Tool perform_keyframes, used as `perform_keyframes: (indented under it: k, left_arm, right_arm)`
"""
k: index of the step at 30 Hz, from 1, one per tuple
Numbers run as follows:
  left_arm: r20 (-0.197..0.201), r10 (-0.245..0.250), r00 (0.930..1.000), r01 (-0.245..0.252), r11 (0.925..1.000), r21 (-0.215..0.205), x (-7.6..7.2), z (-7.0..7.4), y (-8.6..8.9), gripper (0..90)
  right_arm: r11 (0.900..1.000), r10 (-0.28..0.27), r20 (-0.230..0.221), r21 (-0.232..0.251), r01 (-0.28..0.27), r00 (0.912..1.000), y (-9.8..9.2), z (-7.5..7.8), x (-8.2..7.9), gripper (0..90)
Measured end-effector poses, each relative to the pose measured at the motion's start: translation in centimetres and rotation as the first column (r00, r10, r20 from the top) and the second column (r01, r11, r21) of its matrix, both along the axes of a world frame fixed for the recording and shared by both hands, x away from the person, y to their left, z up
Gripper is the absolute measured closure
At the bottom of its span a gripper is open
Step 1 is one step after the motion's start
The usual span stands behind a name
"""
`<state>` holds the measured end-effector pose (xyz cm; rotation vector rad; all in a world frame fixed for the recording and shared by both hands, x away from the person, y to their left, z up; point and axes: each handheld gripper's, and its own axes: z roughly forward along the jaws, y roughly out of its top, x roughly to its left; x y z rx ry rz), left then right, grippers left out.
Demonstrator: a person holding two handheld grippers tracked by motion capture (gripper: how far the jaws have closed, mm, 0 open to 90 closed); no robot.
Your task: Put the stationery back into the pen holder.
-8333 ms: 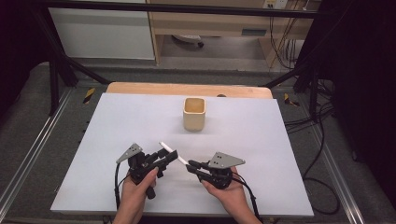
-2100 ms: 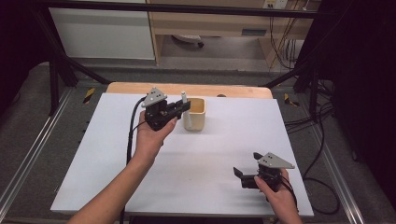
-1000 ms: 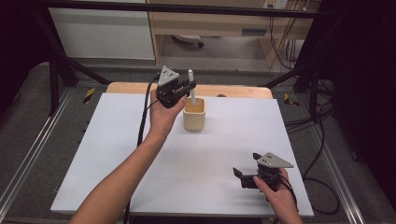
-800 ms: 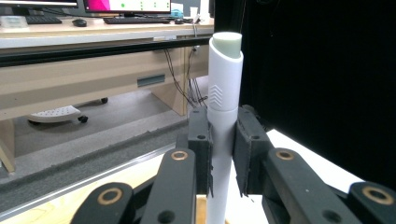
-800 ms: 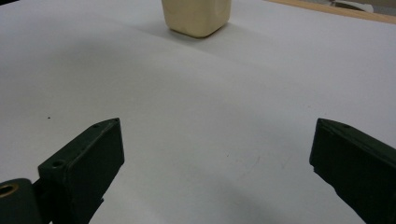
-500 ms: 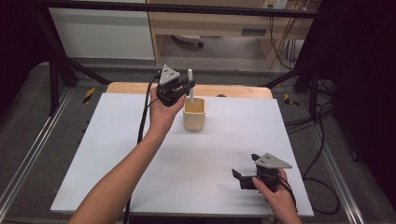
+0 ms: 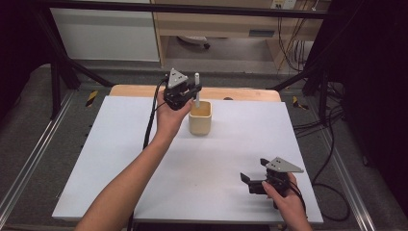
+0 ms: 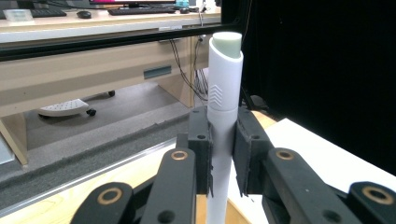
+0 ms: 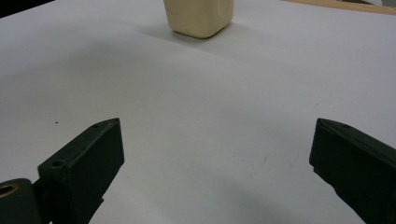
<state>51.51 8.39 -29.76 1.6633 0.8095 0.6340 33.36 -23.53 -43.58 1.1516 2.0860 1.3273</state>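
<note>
1. Since two seconds ago, when I held it beside the cup [image 7: 200,118], my left gripper [image 7: 188,94] has carried the white pen [image 7: 196,89] up and now hangs it upright over the cup's mouth, jaws clamped on its barrel [image 8: 221,140].
2. I judge the drop is next: lower, then release.
3. My right gripper [image 7: 247,182] rests near the table [image 7: 120,144] edge, jaws spread and empty.
4. Nothing blocks the cup; only its rim could catch the tip.
</note>
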Motion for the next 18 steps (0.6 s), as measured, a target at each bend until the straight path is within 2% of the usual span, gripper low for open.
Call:
perform_keyframes:
  k: [6, 9, 13, 18]
  left_arm:
    - [-0.003, 0.008, 1.0000, -0.008, 0.9999, 0.014, 0.3, -0.4, -0.3, 78.7]
    - [-0.005, 0.012, 0.9999, -0.012, 0.9999, 0.012, 0.6, -0.6, -0.4, 78.7]
    - [-0.031, 0.008, 0.9995, -0.009, 0.9999, -0.007, 1.1, -1.0, -0.4, 78.7]
    - [-0.036, 0.018, 0.9992, -0.018, 0.9998, -0.002, 1.5, -1.5, -0.5, 78.7]
  right_arm:
    - [1.000, -0.002, 0.002, -0.002, 0.002, 1.0000, -0.2, 0.0, 0.0, 3.6]
    - [1.000, -0.002, 0.001, -0.002, 0.002, 1.0000, -0.1, 0.0, 0.0, 3.6]
    - [1.000, -0.001, 0.001, -0.004, 0.001, 1.0000, -0.1, 0.0, 0.0, 3.6]
    - [1.000, -0.001, 0.001, -0.007, 0.001, 1.0000, -0.2, 0.0, 0.0, 3.7]
